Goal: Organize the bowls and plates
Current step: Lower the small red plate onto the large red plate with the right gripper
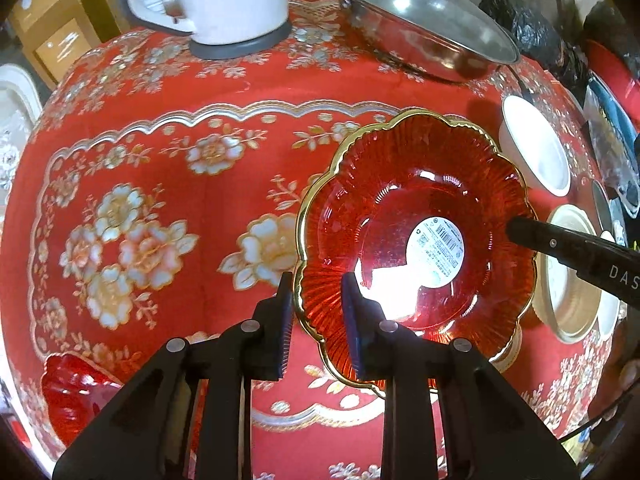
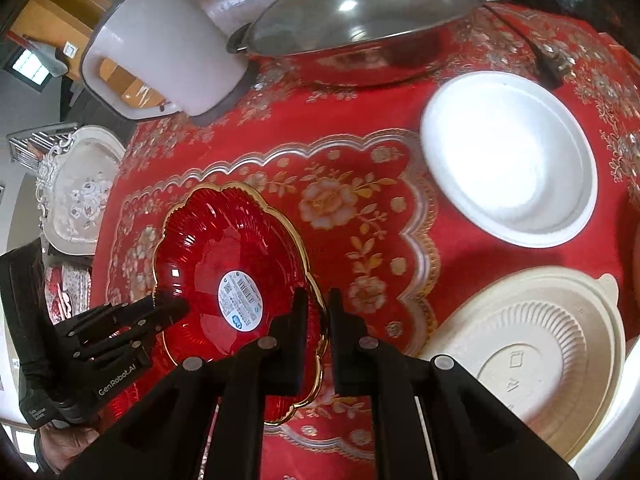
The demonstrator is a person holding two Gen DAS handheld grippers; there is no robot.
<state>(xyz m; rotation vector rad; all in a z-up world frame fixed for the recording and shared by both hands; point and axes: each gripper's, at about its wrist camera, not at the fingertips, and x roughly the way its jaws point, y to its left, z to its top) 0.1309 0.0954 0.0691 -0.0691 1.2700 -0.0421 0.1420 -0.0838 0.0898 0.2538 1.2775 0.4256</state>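
Left wrist view: the left gripper (image 1: pixel 316 320) points steeply down at a table under a red cloth with gold and white flowers (image 1: pixel 160 184). Its two fingers are nearly together and pinch the gold scalloped rim of a red glass plate (image 1: pixel 416 236), one finger outside the rim, one inside the dish. The plate stretches ahead and to the right of the fingertips, with a round white label at its centre. At the plate's far right edge, the right gripper (image 1: pixel 516 230) reaches in from the right and meets the rim. Beyond that, a white bowl (image 1: pixel 536 148) and a cream ribbed lid (image 1: pixel 568 276). Ahead stand a white kettle (image 1: pixel 224 0) and a steel pan with a glass lid (image 1: pixel 416 24). A second red dish (image 1: pixel 76 392) lies at lower left.

Right wrist view: the right gripper (image 2: pixel 318 308) has its fingers almost closed, clamped on the plate's (image 2: pixel 224 264) near right rim. Across the plate, to the left, the left gripper (image 2: pixel 172 308) grips the opposite rim. To the right of the fingers sit the white bowl (image 2: pixel 508 160) and the cream lid (image 2: pixel 532 356); the kettle (image 2: pixel 160 44) and pan (image 2: pixel 360 24) are ahead.
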